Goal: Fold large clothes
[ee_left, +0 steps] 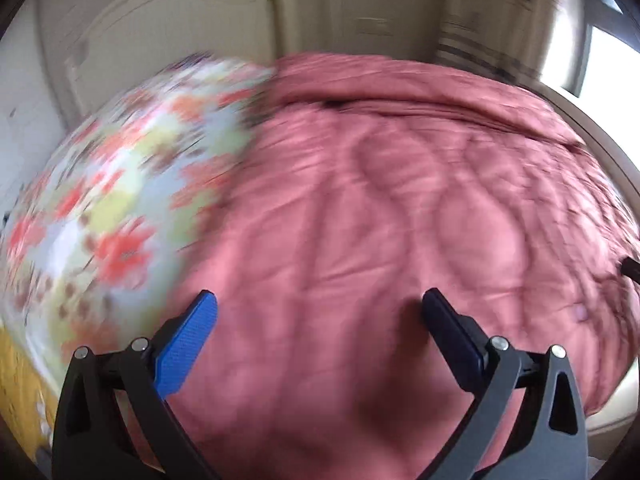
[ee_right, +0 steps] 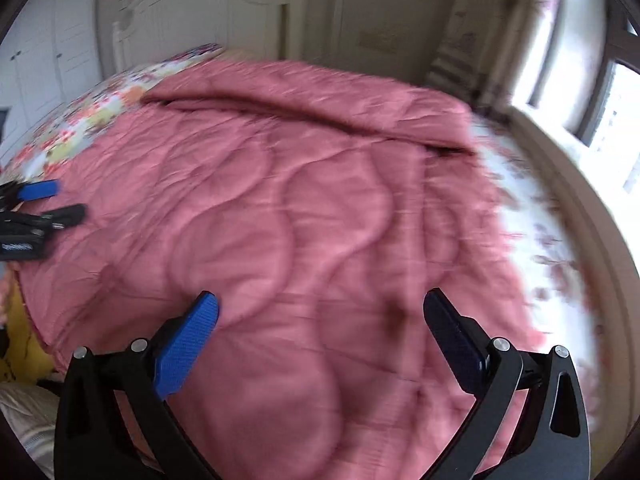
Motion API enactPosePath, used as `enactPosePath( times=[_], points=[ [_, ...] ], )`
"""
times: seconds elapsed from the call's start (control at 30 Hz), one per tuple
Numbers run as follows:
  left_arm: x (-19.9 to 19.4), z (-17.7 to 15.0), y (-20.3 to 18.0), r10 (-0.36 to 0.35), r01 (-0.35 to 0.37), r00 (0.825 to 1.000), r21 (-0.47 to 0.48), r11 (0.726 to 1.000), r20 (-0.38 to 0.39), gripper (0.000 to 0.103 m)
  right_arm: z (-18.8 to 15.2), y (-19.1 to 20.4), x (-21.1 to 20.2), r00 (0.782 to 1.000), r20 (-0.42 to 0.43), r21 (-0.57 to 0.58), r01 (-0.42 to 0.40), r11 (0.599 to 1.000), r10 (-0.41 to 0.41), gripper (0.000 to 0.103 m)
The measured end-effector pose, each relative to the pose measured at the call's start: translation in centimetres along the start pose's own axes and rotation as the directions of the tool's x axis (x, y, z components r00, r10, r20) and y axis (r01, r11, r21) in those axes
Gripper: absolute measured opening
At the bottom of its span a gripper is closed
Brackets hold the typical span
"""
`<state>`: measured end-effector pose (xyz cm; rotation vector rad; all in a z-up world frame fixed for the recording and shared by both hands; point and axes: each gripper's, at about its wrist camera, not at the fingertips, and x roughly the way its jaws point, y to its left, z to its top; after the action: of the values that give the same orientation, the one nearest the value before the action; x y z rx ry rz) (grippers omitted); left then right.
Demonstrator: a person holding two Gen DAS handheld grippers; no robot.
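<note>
A pink quilted comforter [ee_right: 304, 208] lies spread over the bed's floral sheet [ee_left: 104, 208], its far edge folded back toward the white headboard [ee_right: 208, 8]. The left gripper [ee_left: 320, 316] hangs above the comforter near the floral sheet, fingers spread wide, holding nothing. The right gripper [ee_right: 322, 316] hangs over the comforter too — fingers wide, empty — nearer the window [ee_right: 612, 120].

Left gripper [ee_left: 320, 312] and right gripper [ee_right: 320, 312] alike, black forked frames, silver screws, blue ribbed finger pads [ee_left: 188, 344], white lettering glimpsed on one body
</note>
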<state>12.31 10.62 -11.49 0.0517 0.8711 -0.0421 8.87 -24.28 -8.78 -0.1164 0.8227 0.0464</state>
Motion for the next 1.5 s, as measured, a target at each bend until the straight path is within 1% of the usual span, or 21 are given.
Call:
enactPosePath(
  times=[0.03, 0.1, 0.2, 0.37, 0.43, 0.53, 0.6, 0.67, 0.7, 0.77, 0.83, 0.9, 1.0, 1.03, 1.13, 1.2, 1.27, 1.37, 1.43, 1.47, 1.5],
  points=[
    [0.5, -0.4, 1.7, 0.005, -0.006, 1.000, -0.041, 0.999, -0.015, 0.101, -0.3, -1.2, 0.2, 1.000, -0.014, 0.019, 0.025, 1.000, -0.025, 0.098],
    [0.6, -0.8, 3.7, -0.025, 0.025, 1.000, -0.079, 0.997, -0.001, 0.101, -1.2, -3.2, 1.3, 0.996, -0.059, 0.046, 0.069, 0.997, -0.066, 0.098],
    [0.4, -1.2, 4.5, -0.036, 0.036, 0.999, -0.067, 0.997, 0.006, 0.101, -2.9, -5.7, 1.6, 0.999, -0.011, 0.137, -0.041, 0.990, 0.043, 0.099],
    [-0.4, -1.6, 5.9, -0.044, 0.048, 0.999, -0.122, 0.991, 0.031, 0.101, -2.8, -6.3, -0.4, 1.000, -0.013, 0.093, 0.006, 0.996, -0.005, 0.098],
    [-0.6, -1.9, 6.6, -0.052, 0.058, 0.998, -0.146, 0.988, 0.043, 0.101, -3.0, -7.9, -1.6, 0.999, 0.004, 0.130, 0.033, 0.991, -0.034, 0.098],
    [-0.6, -2.1, 8.3, -0.039, 0.051, 0.997, -0.196, 0.979, 0.063, 0.101, -4.5, -10.5, -2.3, 1.000, -0.010, 0.218, 0.028, 0.976, -0.027, 0.098],
    [-0.7, -2.2, 8.8, -0.041, 0.054, 0.997, -0.195, 0.979, 0.070, 0.101, -6.1, -12.2, -2.2, 0.999, -0.036, 0.270, 0.032, 0.962, -0.023, 0.098],
    [-0.8, -2.3, 8.5, -0.034, 0.046, 0.997, -0.168, 0.985, 0.068, 0.101, -7.9, -13.5, -2.0, 0.999, -0.050, 0.329, 0.004, 0.944, 0.013, 0.099],
    [-0.8, -2.4, 8.1, -0.032, 0.042, 0.997, -0.149, 0.988, 0.066, 0.101, -8.3, -13.5, -2.4, 1.000, -0.021, 0.330, -0.002, 0.944, 0.010, 0.098],
    [-1.2, -2.9, 7.3, -0.067, 0.077, 0.995, -0.131, 0.988, 0.076, 0.101, -8.9, -12.8, -2.9, 1.000, -0.012, 0.321, -0.009, 0.947, 0.014, 0.099],
    [-1.8, -3.2, 6.4, -0.135, 0.144, 0.987, -0.118, 0.982, 0.086, 0.101, -9.3, -11.4, -3.5, 0.998, 0.012, 0.293, -0.062, 0.954, 0.062, 0.095],
    [-2.2, -3.5, 5.2, -0.215, 0.224, 0.972, -0.101, 0.969, 0.091, 0.101, -9.7, -9.6, -4.0, 0.990, 0.044, 0.252, -0.139, 0.958, 0.132, 0.093],
    [-2.4, -3.5, 4.1, -0.262, 0.271, 0.961, -0.100, 0.957, 0.093, 0.101, -9.4, -7.6, -4.1, 0.976, 0.097, 0.226, -0.213, 0.951, 0.196, 0.091],
    [-2.3, -3.5, 4.0, -0.261, 0.270, 0.961, -0.103, 0.957, 0.096, 0.100, -9.1, -7.1, -3.9, 0.972, 0.111, 0.231, -0.227, 0.946, 0.206, 0.090],
    [-2.1, -3.3, 4.1, -0.258, 0.268, 0.960, -0.103, 0.958, 0.107, 0.100, -8.4, -6.9, -3.0, 0.958, 0.155, 0.274, -0.277, 0.921, 0.242, 0.079],
    [-2.0, -3.4, 4.1, -0.252, 0.263, 0.961, -0.104, 0.959, 0.112, 0.101, -8.0, -7.2, -2.7, 0.956, 0.172, 0.303, -0.280, 0.911, 0.237, 0.075],
    [-1.9, -3.4, 3.6, -0.221, 0.230, 0.969, -0.083, 0.970, 0.106, 0.101, -7.8, -7.4, -2.6, 0.954, 0.182, 0.323, -0.286, 0.902, 0.238, 0.071],
    [-1.7, -3.4, 2.5, -0.139, 0.143, 0.987, -0.040, 0.989, 0.082, 0.101, -8.1, -7.6, -2.8, 0.951, 0.189, 0.318, -0.293, 0.902, 0.243, 0.069],
    [-1.8, -3.5, 2.5, -0.135, 0.140, 0.988, -0.061, 0.988, 0.079, 0.101, -8.3, -7.5, -3.0, 0.952, 0.188, 0.306, -0.290, 0.907, 0.241, 0.069],
    [-1.9, -3.5, 2.7, -0.143, 0.148, 0.987, -0.067, 0.987, 0.080, 0.095, -8.4, -7.4, -3.1, 0.952, 0.189, 0.302, -0.288, 0.909, 0.239, 0.069],
    [-2.1, -3.5, 2.7, -0.144, 0.149, 0.986, -0.061, 0.987, 0.082, 0.080, -8.4, -7.4, -3.0, 0.953, 0.190, 0.301, -0.285, 0.910, 0.236, 0.069]
  ],
)
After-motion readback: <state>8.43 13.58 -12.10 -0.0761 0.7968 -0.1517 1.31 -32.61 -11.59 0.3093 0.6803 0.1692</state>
